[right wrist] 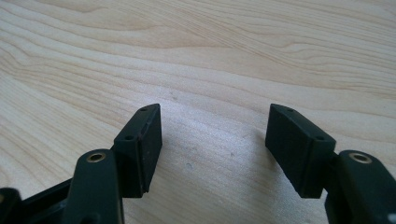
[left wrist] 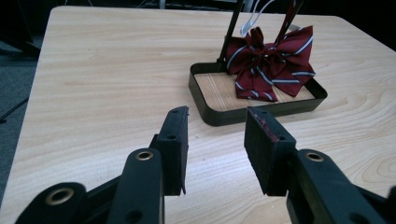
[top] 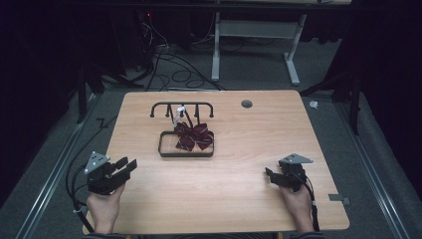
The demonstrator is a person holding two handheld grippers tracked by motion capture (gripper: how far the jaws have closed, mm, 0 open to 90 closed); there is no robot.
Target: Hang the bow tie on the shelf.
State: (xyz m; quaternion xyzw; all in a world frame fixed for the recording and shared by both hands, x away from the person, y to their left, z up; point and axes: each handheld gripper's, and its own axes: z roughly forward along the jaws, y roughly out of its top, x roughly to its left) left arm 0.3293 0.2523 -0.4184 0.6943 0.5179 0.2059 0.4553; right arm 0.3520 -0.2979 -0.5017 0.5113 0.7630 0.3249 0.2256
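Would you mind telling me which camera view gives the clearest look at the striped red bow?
The left gripper view: the bow sits large there, white stripes plain, hanging into the black tray. In the high view it is small and dim. The right gripper view faces bare table.

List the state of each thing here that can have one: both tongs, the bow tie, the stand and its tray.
Left tongs: open, nothing between the jaws, pointed toward the tray.
Right tongs: open, empty, over bare table.
Striped bow tie: hanging from the stand, lower part in the tray.
Black stand: upright behind the tray.
Tray: flat on the table.
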